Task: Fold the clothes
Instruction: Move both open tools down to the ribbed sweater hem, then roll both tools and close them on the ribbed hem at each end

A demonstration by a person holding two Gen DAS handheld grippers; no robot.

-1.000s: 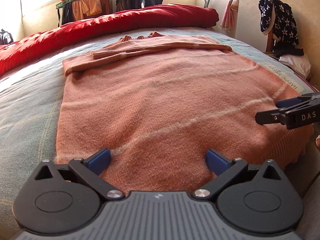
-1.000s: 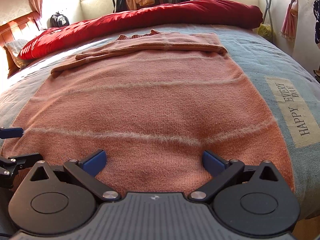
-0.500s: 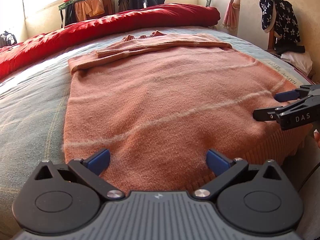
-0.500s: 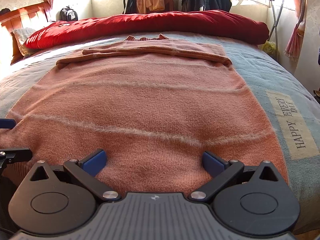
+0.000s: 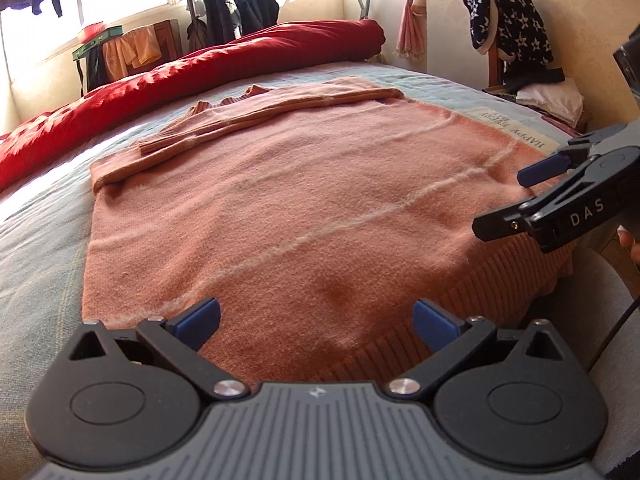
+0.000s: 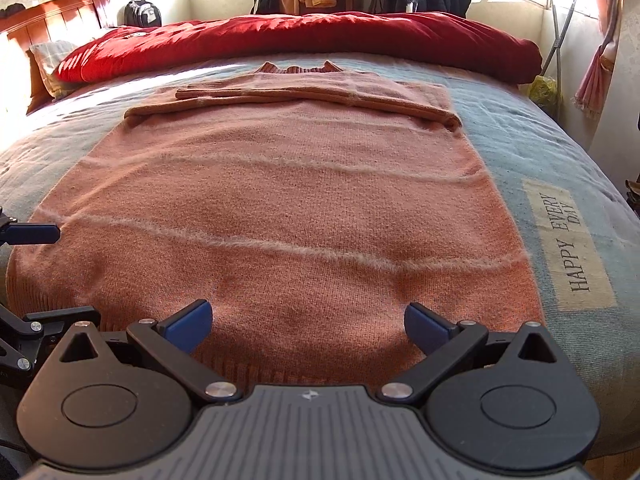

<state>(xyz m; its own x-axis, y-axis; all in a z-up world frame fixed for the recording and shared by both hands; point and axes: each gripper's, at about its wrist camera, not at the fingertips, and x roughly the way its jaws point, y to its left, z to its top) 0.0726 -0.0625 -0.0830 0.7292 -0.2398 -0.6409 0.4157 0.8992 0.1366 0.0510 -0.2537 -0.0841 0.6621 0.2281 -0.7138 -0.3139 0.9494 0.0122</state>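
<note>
A salmon-pink knit sweater (image 5: 288, 208) (image 6: 280, 208) with thin pale stripes lies flat on the bed, collar at the far end and both sleeves folded across the chest. Its ribbed hem is nearest me. My left gripper (image 5: 316, 320) hangs open just above the hem's left part, nothing between its blue pads. My right gripper (image 6: 308, 322) is open too, over the hem's right part; from the left wrist view it shows side-on at the sweater's right edge (image 5: 520, 200). The left gripper's fingertips (image 6: 32, 234) poke in at the right wrist view's left border.
The bed has a pale blue cover (image 6: 540, 168) with a "HAPPY EVERY DAY" label (image 6: 568, 248). A red duvet (image 6: 312, 40) is rolled along the far side. A chair with a starred garment (image 5: 508, 28) stands right of the bed. A clothes rack (image 5: 236, 4) lines the window.
Both grippers drew back and rose a little, so more of the ribbed hem shows below them. Both views swung slightly. The jaws stayed open and the sweater did not move.
</note>
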